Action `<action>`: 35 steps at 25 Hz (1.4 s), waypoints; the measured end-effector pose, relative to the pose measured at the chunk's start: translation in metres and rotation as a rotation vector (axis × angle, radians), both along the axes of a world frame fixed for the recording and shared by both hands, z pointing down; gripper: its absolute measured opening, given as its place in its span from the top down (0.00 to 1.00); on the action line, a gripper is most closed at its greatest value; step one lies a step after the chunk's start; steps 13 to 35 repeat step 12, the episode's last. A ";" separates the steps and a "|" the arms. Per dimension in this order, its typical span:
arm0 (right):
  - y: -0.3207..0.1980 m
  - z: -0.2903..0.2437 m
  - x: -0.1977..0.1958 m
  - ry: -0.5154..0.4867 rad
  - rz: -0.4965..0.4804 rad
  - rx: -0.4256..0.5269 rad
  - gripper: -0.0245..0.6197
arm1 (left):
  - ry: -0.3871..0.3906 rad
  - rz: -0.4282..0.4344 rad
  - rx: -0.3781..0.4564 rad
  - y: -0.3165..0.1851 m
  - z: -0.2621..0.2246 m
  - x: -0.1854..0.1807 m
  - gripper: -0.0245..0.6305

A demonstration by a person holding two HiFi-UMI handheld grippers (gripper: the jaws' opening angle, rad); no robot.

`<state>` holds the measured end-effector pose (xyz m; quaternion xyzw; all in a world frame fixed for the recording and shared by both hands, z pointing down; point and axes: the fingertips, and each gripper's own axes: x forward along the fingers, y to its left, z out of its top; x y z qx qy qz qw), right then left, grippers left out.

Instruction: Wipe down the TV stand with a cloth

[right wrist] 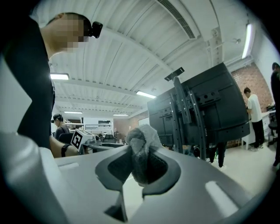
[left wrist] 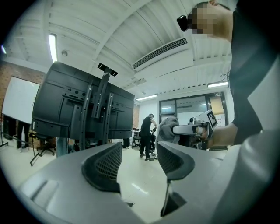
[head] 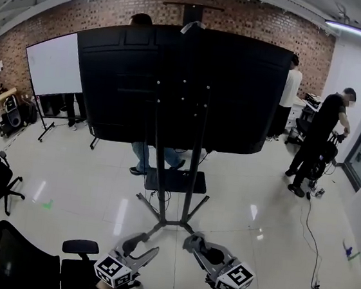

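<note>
While your right tool [head: 196, 243] pinches the cloth [right wrist: 142, 142] and your left tool [left wrist: 139, 164] gapes empty, wiping seems unstarted; carry the cloth to the TV stand [head: 193, 174].

Down at six o'clock in the head view, the left gripper [head: 143, 246] and the right gripper [head: 202, 245] show pale grey bodies. Each carries a white cube [head: 113, 269] printed with black square markers. In close now, the left gripper view gives smooth grey shells and dark pads [left wrist: 105, 168] with a fine mesh texture. Up at one o'clock there is the person's dark top [left wrist: 251, 65] and a small black head camera [left wrist: 183, 21]. In the right gripper view, a dark band [right wrist: 64, 150] rings the left wrist at nine o'clock.
</note>
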<state>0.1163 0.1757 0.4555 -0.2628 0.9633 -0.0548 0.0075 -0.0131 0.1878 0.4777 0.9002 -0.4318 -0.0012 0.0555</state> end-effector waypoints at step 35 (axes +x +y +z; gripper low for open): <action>0.008 -0.013 -0.018 0.020 0.025 0.032 0.89 | 0.003 0.006 0.028 0.007 -0.007 -0.031 0.54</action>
